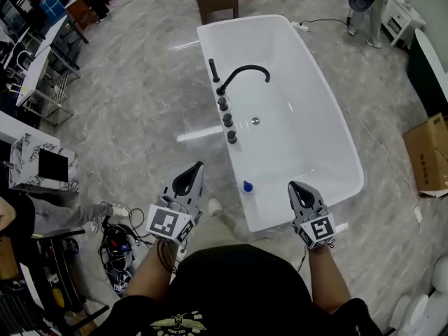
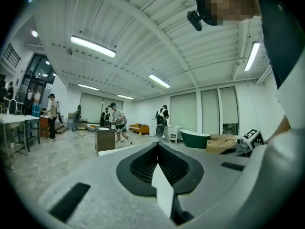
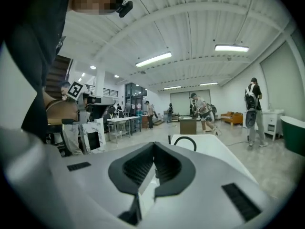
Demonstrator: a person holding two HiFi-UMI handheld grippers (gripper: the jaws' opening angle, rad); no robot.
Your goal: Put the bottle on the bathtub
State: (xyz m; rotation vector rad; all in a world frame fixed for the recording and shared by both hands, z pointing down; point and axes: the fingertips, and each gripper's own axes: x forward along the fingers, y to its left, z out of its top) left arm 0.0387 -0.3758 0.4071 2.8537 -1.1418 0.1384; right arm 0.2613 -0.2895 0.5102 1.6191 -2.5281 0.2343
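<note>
Bathtub [image 1: 308, 145] basin open; faucet [image 1: 241, 69], knobs [image 1: 227, 120], bottle [image 1: 247, 187] line left rim

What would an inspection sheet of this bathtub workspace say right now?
Surface: white tub on grey floor.
Job's things: bottle stands on the tub's left rim, near end.
Clutter: cardboard box at right.
Grippers: left gripper shut, empty; right gripper shut, empty.
Cables: cable tangle on floor at left.
Surroundings: black faucet and knobs on the rim; people far off.
</note>
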